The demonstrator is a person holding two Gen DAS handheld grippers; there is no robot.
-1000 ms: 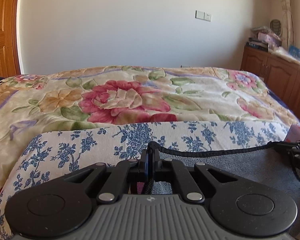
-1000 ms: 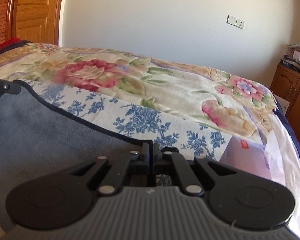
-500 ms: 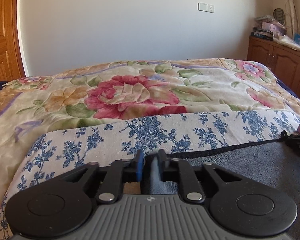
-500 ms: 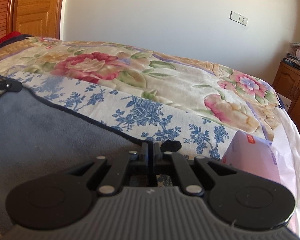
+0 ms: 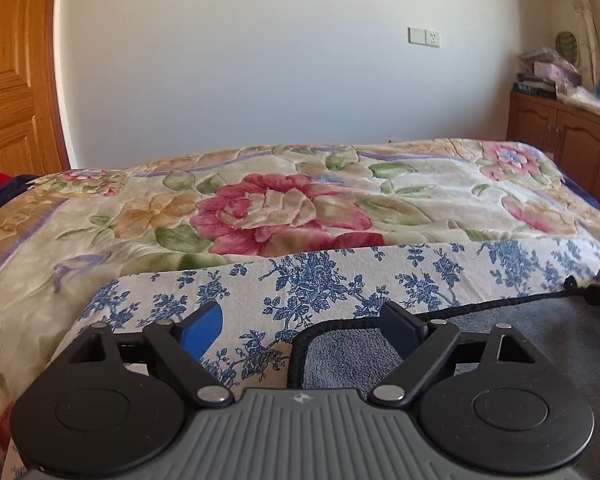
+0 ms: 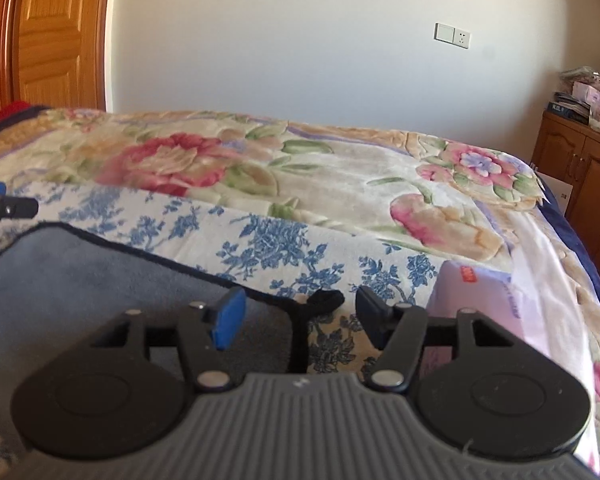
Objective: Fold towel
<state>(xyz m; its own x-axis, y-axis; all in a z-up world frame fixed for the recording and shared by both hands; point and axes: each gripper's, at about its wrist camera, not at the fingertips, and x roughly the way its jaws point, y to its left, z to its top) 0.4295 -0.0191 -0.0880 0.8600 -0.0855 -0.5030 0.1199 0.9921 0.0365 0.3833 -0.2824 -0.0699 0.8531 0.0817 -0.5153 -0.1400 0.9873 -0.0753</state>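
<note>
A grey towel [image 5: 520, 344] with a dark bound edge lies flat on a blue-flowered white cloth [image 5: 320, 280] on the bed. My left gripper [image 5: 300, 328] is open over the towel's far left corner, which lies between its fingers, released. In the right wrist view the towel [image 6: 80, 280] fills the lower left. My right gripper [image 6: 300, 320] is open over the far right corner, where a small dark loop [image 6: 324, 300] lies on the cloth. The left gripper's tip shows at the left edge of the right wrist view [image 6: 4, 206].
A floral quilt [image 5: 280, 208] covers the bed beyond the cloth. A pale purple packet [image 6: 476, 304] lies just right of my right gripper. A wooden cabinet [image 5: 564, 148] stands at the right and a wooden door [image 6: 56, 36] at the left.
Both grippers have opened and let go of the towel's far corners. The towel edge now rests flat on the flowered cloth, and both grippers have drawn back a little.
</note>
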